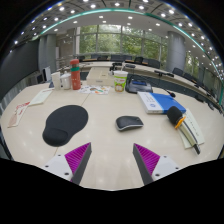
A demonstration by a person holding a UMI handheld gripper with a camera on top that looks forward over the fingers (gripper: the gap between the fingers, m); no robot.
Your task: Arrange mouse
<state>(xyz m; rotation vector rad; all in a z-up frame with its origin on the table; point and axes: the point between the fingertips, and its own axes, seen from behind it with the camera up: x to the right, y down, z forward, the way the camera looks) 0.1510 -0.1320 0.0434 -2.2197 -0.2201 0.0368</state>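
The gripper stands wide open, its 2 fingers holding nothing above the pale table. The mouse lies just ahead, at 1 o'clock from the fingers. The black mouse pad is at 10 o'clock, apart from it. A risk: the smooth, rounded mouse may slip sideways if the fingers close off-centre.

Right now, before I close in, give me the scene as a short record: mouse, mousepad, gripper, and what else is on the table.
mouse: on the table, just ahead of the fingers, untouched
mousepad: black, rounded, lying beside the mouse, apart from it
gripper: open, nothing between the fingers
blue book: beyond the mouse
red bottle: upright at the far side
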